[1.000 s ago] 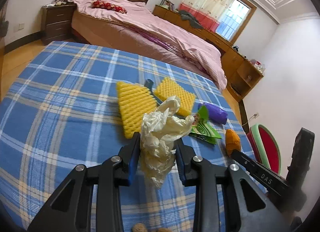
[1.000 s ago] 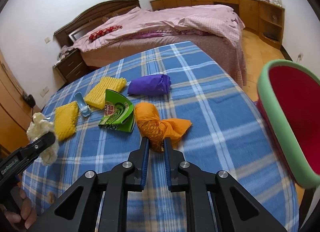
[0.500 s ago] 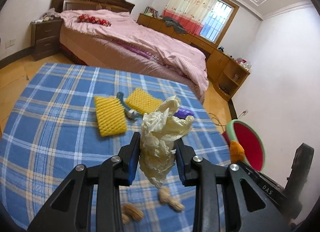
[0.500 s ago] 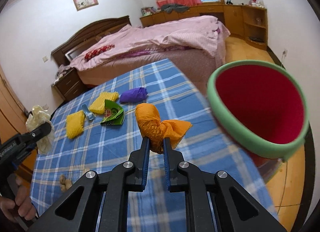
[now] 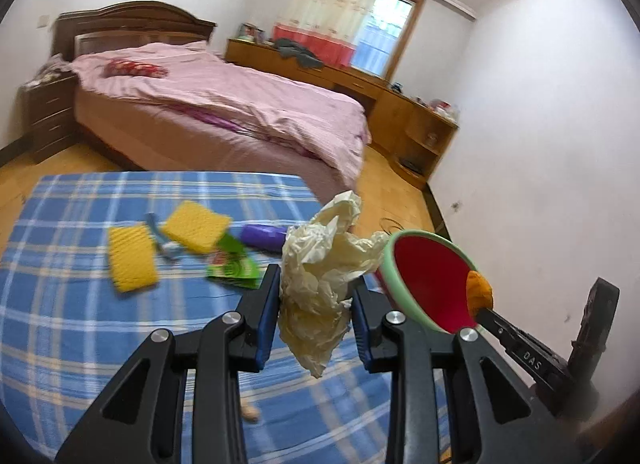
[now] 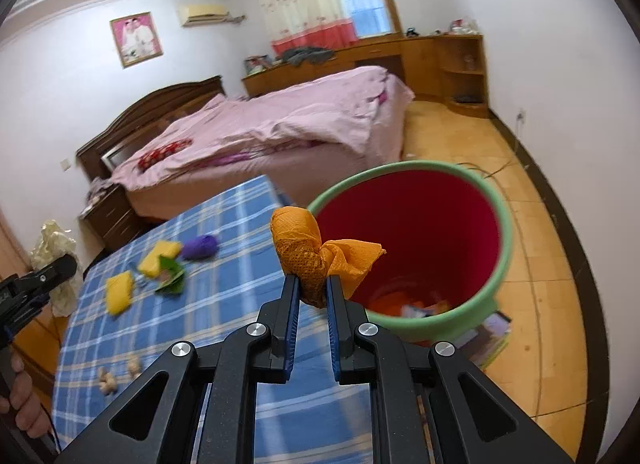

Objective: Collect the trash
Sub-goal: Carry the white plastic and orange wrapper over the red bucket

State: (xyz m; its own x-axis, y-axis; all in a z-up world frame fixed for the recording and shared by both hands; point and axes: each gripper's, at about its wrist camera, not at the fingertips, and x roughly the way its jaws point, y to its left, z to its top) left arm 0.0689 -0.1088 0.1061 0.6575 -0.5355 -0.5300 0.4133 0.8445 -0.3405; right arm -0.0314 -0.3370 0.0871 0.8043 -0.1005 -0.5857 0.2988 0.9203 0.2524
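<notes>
Trash is clamped in both tools: the left gripper [image 5: 316, 318] pinches a crumpled cream plastic bag [image 5: 320, 264] above the near right of the blue plaid table [image 5: 60, 324], and the right gripper [image 6: 312, 304] squeezes an orange rag wad [image 6: 308, 248] at the near rim of the bin. Right of the table on the floor, the green-rimmed red bin [image 6: 472, 296] holds some orange and pale scraps at its bottom. Yellow foam pads [image 5: 132, 258], a green wrapper [image 5: 234, 264] and a purple bundle [image 5: 264, 236] lie on the table's far side.

left gripper [image 5: 315, 306] pinches crumpled cream bag [image 5: 320, 280] beside bin [image 5: 426, 284].
</notes>
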